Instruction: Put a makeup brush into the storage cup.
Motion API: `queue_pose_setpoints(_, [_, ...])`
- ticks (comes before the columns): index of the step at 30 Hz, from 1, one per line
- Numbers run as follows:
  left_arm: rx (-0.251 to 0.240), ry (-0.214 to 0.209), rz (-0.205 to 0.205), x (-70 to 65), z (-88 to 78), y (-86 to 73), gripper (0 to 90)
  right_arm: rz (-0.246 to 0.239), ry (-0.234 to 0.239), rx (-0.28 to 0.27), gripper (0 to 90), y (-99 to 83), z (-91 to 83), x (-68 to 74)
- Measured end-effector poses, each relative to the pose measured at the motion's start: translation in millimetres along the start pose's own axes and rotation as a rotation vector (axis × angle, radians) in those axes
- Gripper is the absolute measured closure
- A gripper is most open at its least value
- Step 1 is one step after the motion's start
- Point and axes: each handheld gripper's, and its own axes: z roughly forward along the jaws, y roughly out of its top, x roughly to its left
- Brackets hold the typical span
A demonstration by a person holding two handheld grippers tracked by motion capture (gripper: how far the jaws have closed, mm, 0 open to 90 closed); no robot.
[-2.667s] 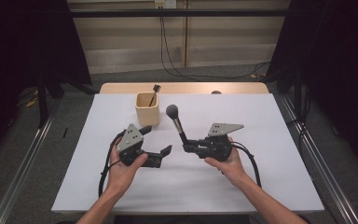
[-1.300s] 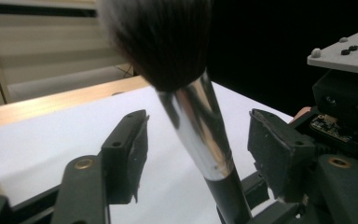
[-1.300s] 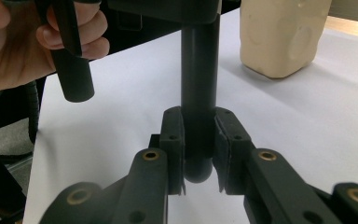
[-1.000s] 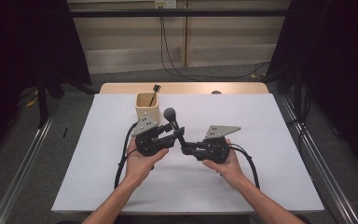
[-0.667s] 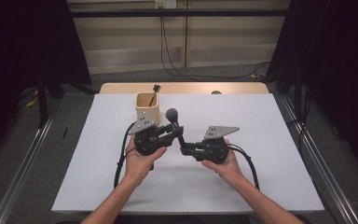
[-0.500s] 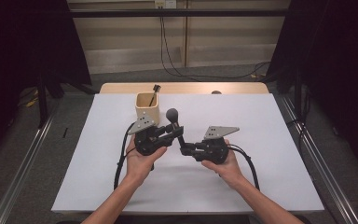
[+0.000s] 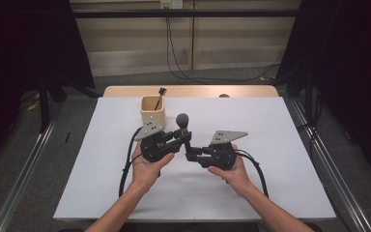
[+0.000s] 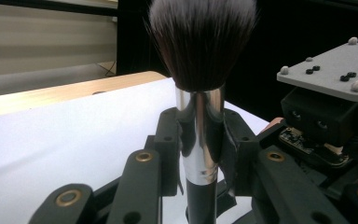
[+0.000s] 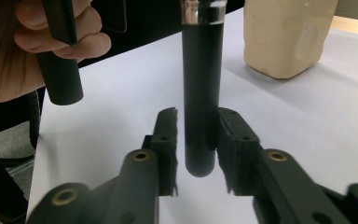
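A make-up brush (image 7: 182, 119) with a dark bristle head, silver ferrule and black handle stands upright over the white table. My left gripper (image 7: 185, 138) reaches in from the left. Its jaws have just been closing and its pads press on the silver ferrule (image 8: 200, 154), so the left gripper (image 8: 200, 149) is shut on the brush. My right gripper (image 7: 189, 155) sits lower at the handle's foot. Its jaws have just been opening, and the black handle (image 9: 200, 93) stands between the parted pads of the right gripper (image 9: 196, 149) with a slim gap on one side.
A cream cup (image 7: 153, 110) with a thin stick in it stands just behind the left gripper, and the same cup (image 9: 284, 37) shows beyond the handle. The white table top (image 7: 280, 145) stretches to both sides, with a wooden strip along its far edge.
Since the oldest frame my left gripper has swung in from the left to the brush that the right gripper holds up. Over the last second both hands stay put.
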Motion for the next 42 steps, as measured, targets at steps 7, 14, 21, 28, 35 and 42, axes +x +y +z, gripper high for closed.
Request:
queue_pose_setpoints(7, [0.003, -0.003, 0.004, -1.3, 1.1, -0.4, 71.1, 0.004, -0.012, 0.010, 57.0, 0.0, 0.4, -0.6])
queue_pose_setpoints(14, [0.008, 0.010, 0.010, -0.6, 0.8, -0.3, 71.1, 0.030, -0.017, -0.003, 45.2, 1.4, -2.0, -3.1])
queue_pose_setpoints(21, [0.011, 0.006, 0.011, -0.4, 1.1, -0.4, 71.1, 0.062, -0.022, -0.010, 25.6, 3.3, -4.3, -5.6])
queue_pose_setpoints(28, [0.017, 0.018, 0.021, 2.4, -0.8, 0.5, 71.1, 0.056, -0.027, -0.016, 5.8, 4.7, -8.0, -7.7])
queue_pose_setpoints(35, [0.013, 0.027, 0.023, 4.5, -3.8, 2.0, 71.1, 0.048, -0.046, -0.046, 2.2, 8.1, -16.1, -9.8])
queue_pose_setpoints(42, [0.016, 0.036, 0.021, 6.5, -8.1, 3.1, 71.1, 0.073, -0.091, -0.041, 2.5, 7.8, -24.4, -13.3])
